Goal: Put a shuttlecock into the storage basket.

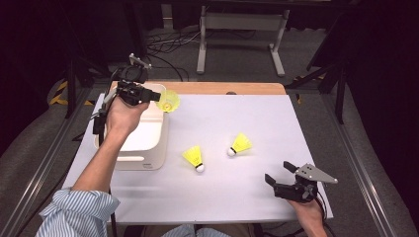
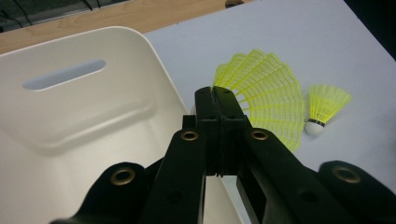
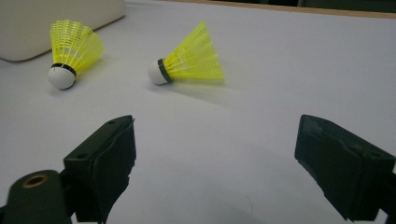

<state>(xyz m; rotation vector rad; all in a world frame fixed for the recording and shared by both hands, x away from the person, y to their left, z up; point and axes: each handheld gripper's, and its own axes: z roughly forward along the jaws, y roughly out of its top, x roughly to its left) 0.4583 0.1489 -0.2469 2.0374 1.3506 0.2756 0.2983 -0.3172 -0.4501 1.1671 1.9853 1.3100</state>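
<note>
While the left claw [image 1: 157, 97] clamps a yellow shuttlecock [image 1: 169, 101] over the white bin's [image 1: 148, 148] rim, the right claw [image 1: 279, 173] gapes.

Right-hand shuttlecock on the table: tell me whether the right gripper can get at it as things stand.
Probably yes. The right gripper is open, and only bare white table lies between it and that shuttlecock.

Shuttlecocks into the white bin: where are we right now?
Nothing looks binned yet: the visible part of the white bin holds no shuttlecock. In hand: the left gripper is shut on one shuttlecock at the bin's rim. Left: two shuttlecocks lie on the table; the right gripper is open.
</note>
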